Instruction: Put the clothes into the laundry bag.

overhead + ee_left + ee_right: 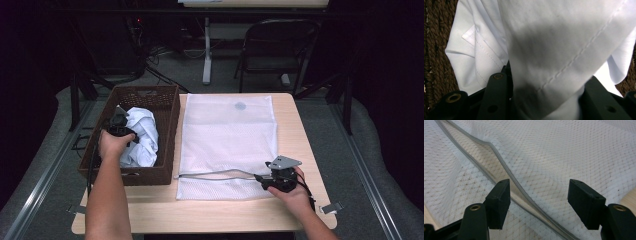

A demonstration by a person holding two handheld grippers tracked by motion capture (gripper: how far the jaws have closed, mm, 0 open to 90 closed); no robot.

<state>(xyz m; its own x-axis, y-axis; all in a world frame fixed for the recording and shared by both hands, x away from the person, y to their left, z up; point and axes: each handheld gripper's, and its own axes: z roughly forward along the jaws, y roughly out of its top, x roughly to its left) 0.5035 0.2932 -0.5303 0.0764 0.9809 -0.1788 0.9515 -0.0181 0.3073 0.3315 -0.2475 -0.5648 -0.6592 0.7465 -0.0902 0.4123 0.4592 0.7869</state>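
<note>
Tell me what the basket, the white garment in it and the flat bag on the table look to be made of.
Basket: dark brown woven fibre, rope-like twisted strands, matte; natural or synthetic is unclear. Garment: smooth white woven cloth, likely cotton or a blend, with stitched seams. Bag: thin white mesh, probably synthetic, see-through with a diamond net pattern and a grey zip along its open edge.

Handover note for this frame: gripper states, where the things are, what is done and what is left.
Left gripper: in the brown basket, white cloth lying between its jaws in the left gripper view; grip cannot be confirmed.
Right gripper: open, jaws astride the grey zipper of the mesh bag, holding nothing.
Mesh bag lies flat on the table, zipper parted near the person's edge.
Done: bag laid out and unzipped.
Left, probably: lift the cloth out, hold the opening, put the cloth in the bag.
</note>
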